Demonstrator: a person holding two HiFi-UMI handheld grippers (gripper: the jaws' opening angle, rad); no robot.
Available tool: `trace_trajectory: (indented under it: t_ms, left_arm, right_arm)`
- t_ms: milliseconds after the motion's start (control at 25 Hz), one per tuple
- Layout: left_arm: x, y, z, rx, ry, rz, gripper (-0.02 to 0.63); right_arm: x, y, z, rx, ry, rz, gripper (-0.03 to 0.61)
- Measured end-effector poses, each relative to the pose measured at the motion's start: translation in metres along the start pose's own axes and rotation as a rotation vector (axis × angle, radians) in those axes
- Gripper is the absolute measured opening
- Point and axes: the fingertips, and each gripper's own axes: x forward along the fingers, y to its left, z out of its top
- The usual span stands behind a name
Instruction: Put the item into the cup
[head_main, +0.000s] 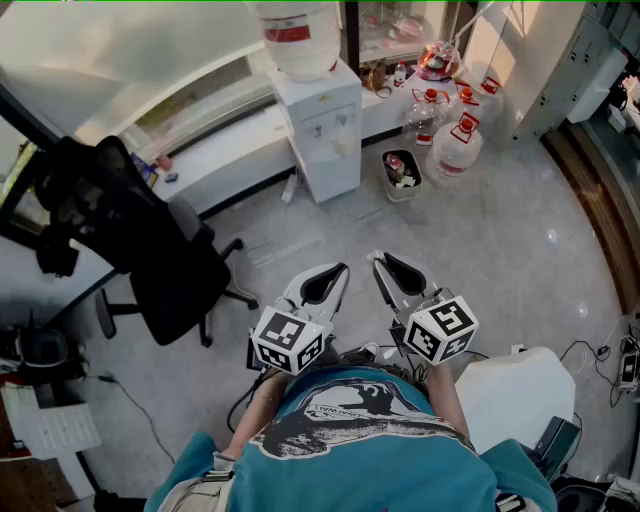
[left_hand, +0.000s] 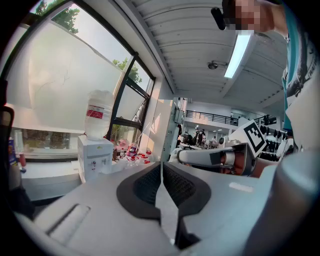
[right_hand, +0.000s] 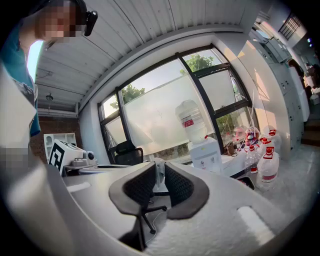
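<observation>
Both grippers are held close in front of the chest, side by side and just apart. They are pointed forward and only a little down, out over the floor.

The fingers of the left gripper are pressed together, with only a thin line left between the pads, as seen in the left gripper view. Nothing is pinched there. The fingers of the right gripper are spread a little. Through the gap, only the room behind can be seen in the right gripper view, so nothing seems to be held there either.

No cup and no item can be seen in any view. No table with things on it is shown close by. So the task does not look started yet. It is judged that the item and the cup must first be found. The body and head would need to be turned, or some steps taken, until they come into sight. Then the fingers of one gripper would need to be opened wide around the item.

A bit farther off, a black chair is seen at the left. Past it, a white water cooler stands against the wall under the window. A small bin and some big water bottles are set on the floor beside the cooler.
</observation>
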Motion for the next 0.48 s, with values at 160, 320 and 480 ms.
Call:
trace_trajectory:
  t_ms: [160, 320, 480]
  left_arm:
    - [-0.002, -0.006, -0.002, 0.0, 0.002, 0.006, 0.026]
    - [-0.004, -0.01, -0.003, -0.004, -0.003, 0.016, 0.026]
    - [-0.007, -0.015, -0.002, -0.016, -0.01, 0.027, 0.026]
  right_arm:
    - [-0.005, 0.001, -0.003, 0.0, 0.003, 0.005, 0.053]
    - [-0.01, -0.001, -0.003, 0.015, -0.01, 0.01, 0.054]
    - [-0.016, -0.001, -0.005, 0.035, -0.019, 0.023, 0.054]
